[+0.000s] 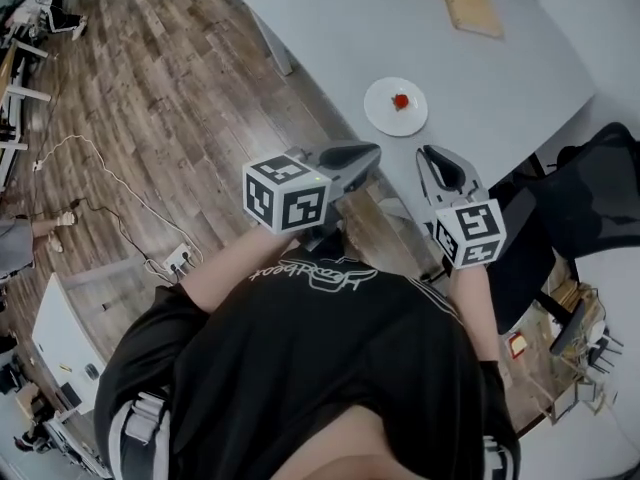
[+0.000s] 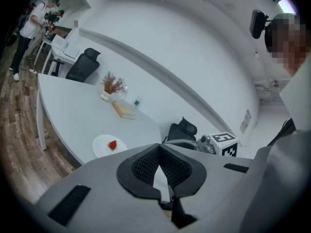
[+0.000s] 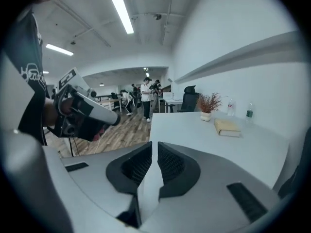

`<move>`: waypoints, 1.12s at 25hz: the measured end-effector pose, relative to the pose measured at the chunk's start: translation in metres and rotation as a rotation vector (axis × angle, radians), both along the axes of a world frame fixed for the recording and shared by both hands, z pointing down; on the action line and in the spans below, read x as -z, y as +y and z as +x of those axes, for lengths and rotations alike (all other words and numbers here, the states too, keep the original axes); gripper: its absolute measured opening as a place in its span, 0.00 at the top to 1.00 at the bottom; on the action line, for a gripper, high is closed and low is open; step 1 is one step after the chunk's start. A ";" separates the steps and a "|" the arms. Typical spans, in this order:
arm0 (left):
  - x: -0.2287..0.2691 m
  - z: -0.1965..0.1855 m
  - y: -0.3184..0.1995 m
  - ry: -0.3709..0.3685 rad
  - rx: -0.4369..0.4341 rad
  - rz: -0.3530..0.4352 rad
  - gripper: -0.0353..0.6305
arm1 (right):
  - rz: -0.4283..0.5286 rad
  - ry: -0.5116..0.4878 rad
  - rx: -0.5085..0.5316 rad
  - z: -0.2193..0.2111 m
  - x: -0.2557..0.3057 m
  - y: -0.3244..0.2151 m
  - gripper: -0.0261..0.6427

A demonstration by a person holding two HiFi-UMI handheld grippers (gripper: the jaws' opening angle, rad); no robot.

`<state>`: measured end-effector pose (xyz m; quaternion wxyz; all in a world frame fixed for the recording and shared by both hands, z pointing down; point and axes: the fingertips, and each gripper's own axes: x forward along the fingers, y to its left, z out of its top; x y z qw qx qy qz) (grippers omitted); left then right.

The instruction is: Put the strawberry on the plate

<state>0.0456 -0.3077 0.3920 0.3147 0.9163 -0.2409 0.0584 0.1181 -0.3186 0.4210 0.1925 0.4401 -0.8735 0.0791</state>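
On the plate [image 1: 395, 107], at the table's [image 1: 500, 78] near edge, lies the strawberry [image 1: 401, 100]; left claw [image 2: 159, 148] together, right claw [image 3: 155, 147] narrowly apart, both empty, well short of the plate, best kept clear.

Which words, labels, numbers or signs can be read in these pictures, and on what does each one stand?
No text can be read with certainty.
Black shirt: a cursive print, not legible.
Wall sign: too small to read.
Bottle: its label is too small to read.
Left marker cube and right marker cube: only black-and-white square patterns, no letters.
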 end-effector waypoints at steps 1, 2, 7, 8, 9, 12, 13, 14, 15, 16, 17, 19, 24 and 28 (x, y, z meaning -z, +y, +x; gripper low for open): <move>0.004 0.004 0.013 0.003 -0.007 0.012 0.94 | 0.000 -0.032 -0.002 0.003 0.006 0.016 0.91; 0.008 0.008 0.027 0.002 -0.010 0.024 0.94 | 0.001 -0.058 -0.001 0.006 0.012 0.033 0.92; 0.031 0.033 0.092 0.007 -0.025 0.083 0.94 | 0.007 -0.138 0.018 0.026 0.037 0.116 0.94; 0.035 0.039 0.106 0.010 -0.030 0.096 0.94 | 0.008 -0.151 0.020 0.031 0.041 0.131 0.95; 0.039 0.045 0.119 0.012 -0.035 0.109 0.94 | 0.009 -0.161 0.023 0.035 0.043 0.145 0.95; 0.046 0.062 0.157 0.021 -0.043 0.132 0.94 | 0.007 -0.169 0.040 0.048 0.043 0.186 0.95; 0.046 0.066 0.168 0.023 -0.044 0.133 0.94 | 0.003 -0.173 0.045 0.052 0.041 0.198 0.95; 0.044 0.070 0.179 0.022 -0.044 0.134 0.94 | 0.000 -0.179 0.048 0.057 0.039 0.209 0.95; 0.042 0.074 0.189 0.017 -0.043 0.134 0.94 | -0.001 -0.188 0.052 0.061 0.038 0.220 0.95; 0.039 0.077 0.198 0.009 -0.040 0.134 0.94 | 0.000 -0.198 0.056 0.064 0.039 0.229 0.95; 0.036 0.079 0.206 0.000 -0.035 0.131 0.94 | 0.001 -0.209 0.060 0.067 0.040 0.237 0.95; 0.032 0.082 0.219 -0.017 -0.022 0.122 0.94 | 0.004 -0.224 0.070 0.071 0.042 0.250 0.95; 0.032 0.084 0.244 -0.040 0.000 0.126 0.94 | 0.016 -0.239 0.081 0.076 0.047 0.276 0.95; 0.039 0.089 0.257 -0.047 0.005 0.158 0.94 | 0.032 -0.269 0.084 0.081 0.052 0.290 0.95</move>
